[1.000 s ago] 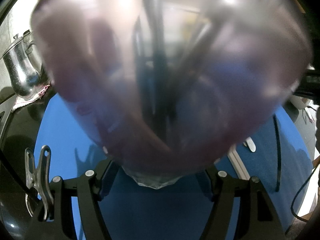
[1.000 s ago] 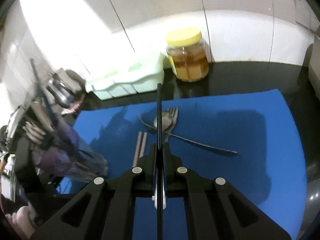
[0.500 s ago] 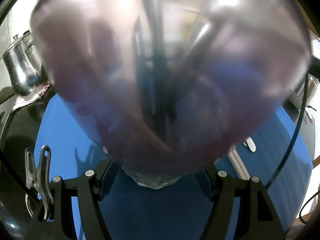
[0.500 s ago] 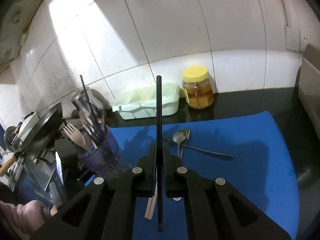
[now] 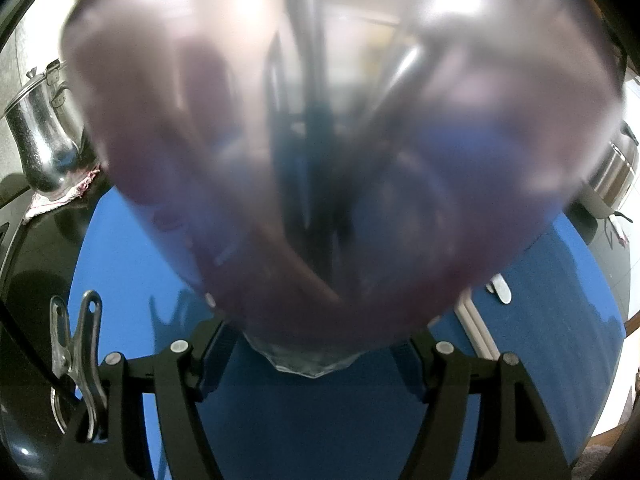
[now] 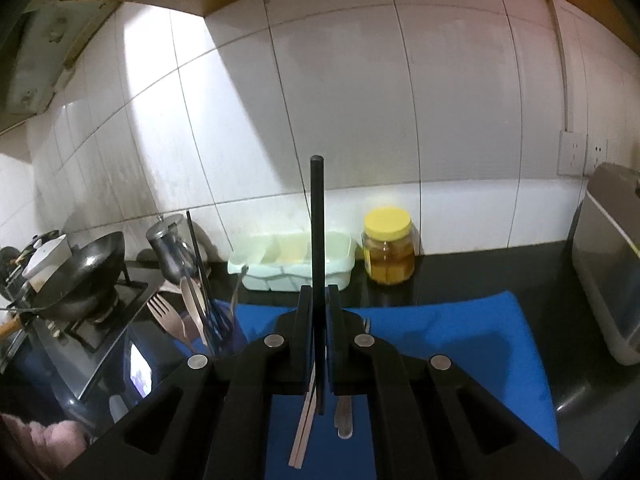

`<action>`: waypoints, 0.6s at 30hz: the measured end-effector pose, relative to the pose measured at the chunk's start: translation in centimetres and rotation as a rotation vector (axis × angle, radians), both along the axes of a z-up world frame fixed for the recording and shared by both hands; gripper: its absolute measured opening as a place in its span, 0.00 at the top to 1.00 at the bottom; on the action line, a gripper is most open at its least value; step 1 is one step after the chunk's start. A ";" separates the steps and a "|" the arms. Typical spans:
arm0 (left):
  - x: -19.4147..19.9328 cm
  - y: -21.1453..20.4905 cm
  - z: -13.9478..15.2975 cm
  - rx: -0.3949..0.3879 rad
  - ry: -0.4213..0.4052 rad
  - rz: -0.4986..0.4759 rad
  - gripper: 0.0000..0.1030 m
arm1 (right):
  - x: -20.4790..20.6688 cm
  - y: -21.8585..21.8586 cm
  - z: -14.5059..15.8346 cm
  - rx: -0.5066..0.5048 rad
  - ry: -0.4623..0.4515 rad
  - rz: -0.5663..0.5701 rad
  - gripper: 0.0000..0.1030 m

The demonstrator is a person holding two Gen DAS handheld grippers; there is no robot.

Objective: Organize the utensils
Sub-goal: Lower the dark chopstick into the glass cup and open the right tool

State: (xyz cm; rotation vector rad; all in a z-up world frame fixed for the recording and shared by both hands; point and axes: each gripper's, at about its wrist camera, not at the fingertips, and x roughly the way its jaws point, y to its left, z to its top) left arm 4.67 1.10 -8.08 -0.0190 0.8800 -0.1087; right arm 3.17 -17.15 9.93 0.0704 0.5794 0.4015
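Taking the blue mat (image 6: 460, 332) as the landmark and going left to right in the right wrist view: off its left edge a dark wok (image 6: 80, 276) sits on a stove, with a steel kettle (image 6: 170, 250) behind the mat's left rear corner. At the mat's left edge stands the purple-tinted glass (image 6: 224, 332), holding a wooden fork, a wooden spoon and dark utensils upright. Behind the mat, against the tiled wall, sit a pale green tray (image 6: 292, 264) and, to its right, a yellow-lidded jar (image 6: 388, 246). Over the mat's middle the right gripper (image 6: 319, 312) has its jaws pressed together on a black chopstick (image 6: 317, 220), which stands upright between them. Below it on the mat lie a pair of light chopsticks (image 6: 302, 436) and, just to the right, a metal handle (image 6: 344, 420). In the left wrist view the left gripper (image 5: 308, 344) clamps the glass near its base, jaws set wide against both sides; the glass fills most of that view, blurred, above the mat.
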 end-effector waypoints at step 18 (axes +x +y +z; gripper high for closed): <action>0.0 0.1 0.0 -0.001 0.000 0.000 0.29 | 0.1 2.3 5.3 -0.028 -0.104 0.071 0.94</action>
